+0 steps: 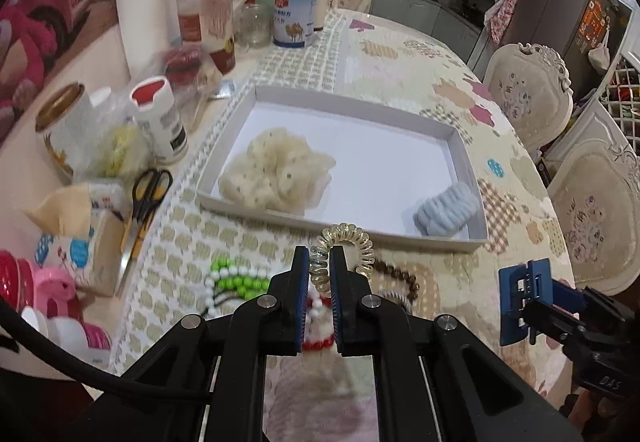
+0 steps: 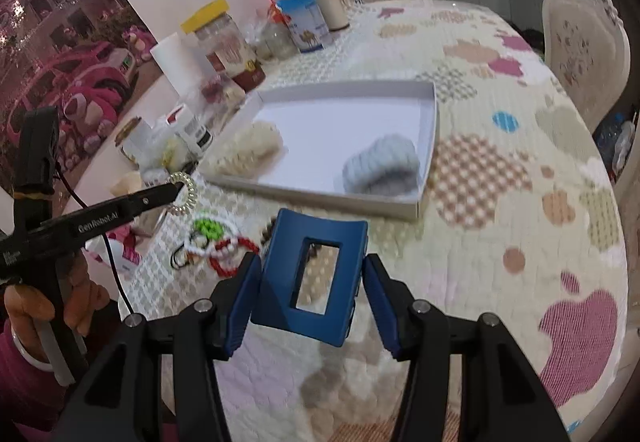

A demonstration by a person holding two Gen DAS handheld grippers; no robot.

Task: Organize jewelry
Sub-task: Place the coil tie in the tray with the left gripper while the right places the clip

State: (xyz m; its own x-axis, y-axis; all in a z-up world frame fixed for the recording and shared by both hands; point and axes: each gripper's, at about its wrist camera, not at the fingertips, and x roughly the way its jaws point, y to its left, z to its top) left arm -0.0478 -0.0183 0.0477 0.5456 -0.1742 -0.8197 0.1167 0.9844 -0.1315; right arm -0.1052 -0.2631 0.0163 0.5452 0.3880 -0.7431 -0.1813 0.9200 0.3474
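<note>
Here the left gripper (image 1: 320, 262) jaws clamp a spiral hair tie (image 1: 344, 252), the right gripper (image 2: 308, 274) jaws a blue claw clip (image 2: 312, 274).

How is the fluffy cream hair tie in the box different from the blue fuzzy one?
The cream scrunchie is bigger and spread out with frilly, dotted fabric; the blue scrunchie is smaller, tight and ribbed. The cream scrunchie lies in the near left part of the white box; the blue scrunchie sits in the near right corner. Both are soft hair ties resting inside the same box, apart from each other.
</note>
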